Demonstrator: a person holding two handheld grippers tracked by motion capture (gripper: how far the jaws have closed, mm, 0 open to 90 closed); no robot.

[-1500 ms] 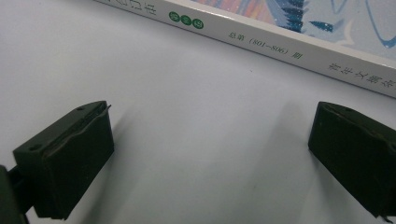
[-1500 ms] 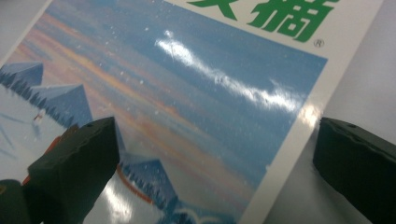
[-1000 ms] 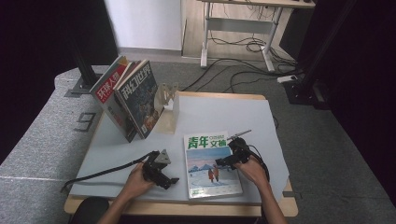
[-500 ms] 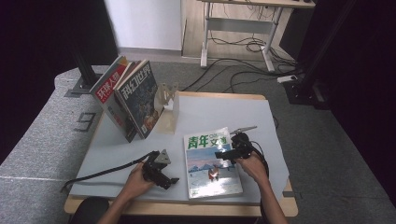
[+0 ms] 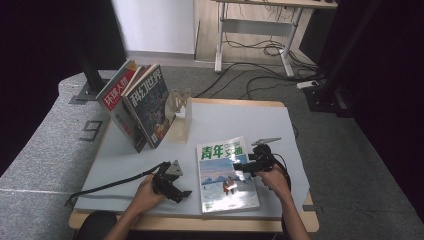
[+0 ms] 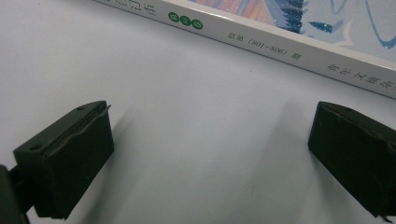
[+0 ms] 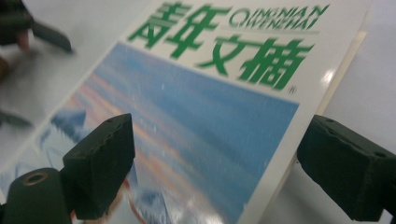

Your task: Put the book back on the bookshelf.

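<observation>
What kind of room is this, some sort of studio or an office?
Probably a small recording studio or lab set up in an office. A table under a pale sheet stands between black curtains, cables trail over grey carpet below a desk, and magazines are propped up as props.

Right gripper (image 5: 239, 167) sits slightly farther in over the green-titled magazine (image 5: 227, 175) than a second ago; shift is small. Its jaws have just been closing a little, yet they stand wide, one above the cover, the other off the right edge, and the pads press on nothing. In the right gripper view the magazine's right edge (image 7: 280, 158) lies between the jaws.
</observation>
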